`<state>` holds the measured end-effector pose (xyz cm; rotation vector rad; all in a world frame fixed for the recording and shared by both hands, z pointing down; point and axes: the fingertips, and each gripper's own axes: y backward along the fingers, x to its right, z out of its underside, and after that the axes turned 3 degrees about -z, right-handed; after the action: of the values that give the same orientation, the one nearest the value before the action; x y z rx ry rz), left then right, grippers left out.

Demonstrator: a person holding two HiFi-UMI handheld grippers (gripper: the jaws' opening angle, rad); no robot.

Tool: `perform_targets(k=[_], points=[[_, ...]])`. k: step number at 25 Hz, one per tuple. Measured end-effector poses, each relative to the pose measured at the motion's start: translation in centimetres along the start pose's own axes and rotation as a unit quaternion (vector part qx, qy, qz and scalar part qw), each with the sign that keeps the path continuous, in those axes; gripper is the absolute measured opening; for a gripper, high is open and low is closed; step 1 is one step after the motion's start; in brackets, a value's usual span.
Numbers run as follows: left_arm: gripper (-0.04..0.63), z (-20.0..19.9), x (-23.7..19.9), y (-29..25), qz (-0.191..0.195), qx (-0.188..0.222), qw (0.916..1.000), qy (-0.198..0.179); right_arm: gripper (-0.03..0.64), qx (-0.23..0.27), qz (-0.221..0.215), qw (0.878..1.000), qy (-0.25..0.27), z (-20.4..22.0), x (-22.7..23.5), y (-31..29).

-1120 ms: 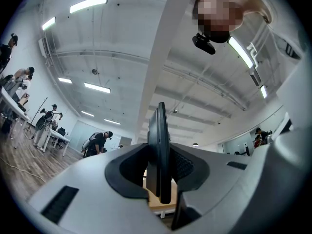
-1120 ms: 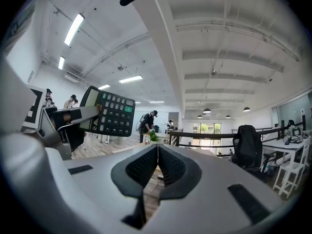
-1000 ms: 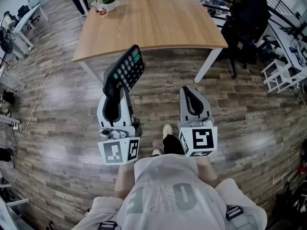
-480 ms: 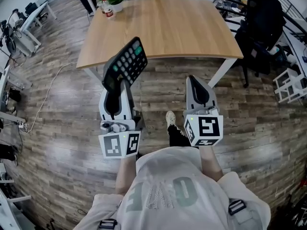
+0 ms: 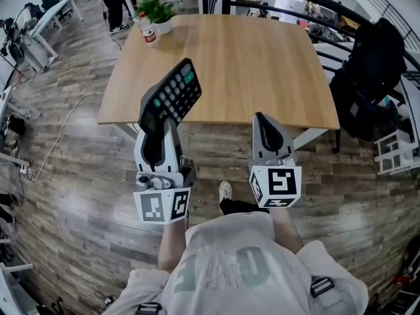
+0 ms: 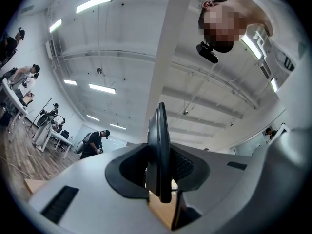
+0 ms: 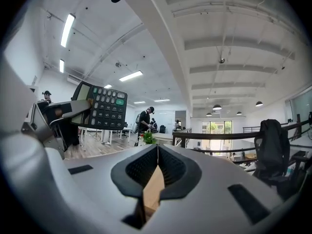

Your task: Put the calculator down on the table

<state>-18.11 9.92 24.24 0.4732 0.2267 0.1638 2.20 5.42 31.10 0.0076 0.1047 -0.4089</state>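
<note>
Calculator (image 5: 172,94): one, clamped in the left gripper (image 5: 160,127).

Head view steeply down, gripper views forward, sharing table (image 5: 262,64)

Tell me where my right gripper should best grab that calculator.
Probably by the free key end of the calculator, beyond the left gripper clamped on its display end. Come down over its top edge, jaws straddling the thin body: it stands on edge, keys facing the shut right gripper.
</note>
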Motion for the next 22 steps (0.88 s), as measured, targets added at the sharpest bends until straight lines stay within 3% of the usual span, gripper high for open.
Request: perform_targets(k=[7, 22], points=[[0.11, 2.5, -0.4, -8.5, -0.021, 0.004, 0.9998, 0.0, 0.02, -0.012, -0.017, 1.0, -0.005, -0.1, 5.1, -7.3], [0.11, 7.6, -2.0, -16.2, -0.018, -0.026, 0.9995, 0.009, 0.02, -0.031, -0.004, 0.999, -0.033, 2.3, 9.5, -14.2]])
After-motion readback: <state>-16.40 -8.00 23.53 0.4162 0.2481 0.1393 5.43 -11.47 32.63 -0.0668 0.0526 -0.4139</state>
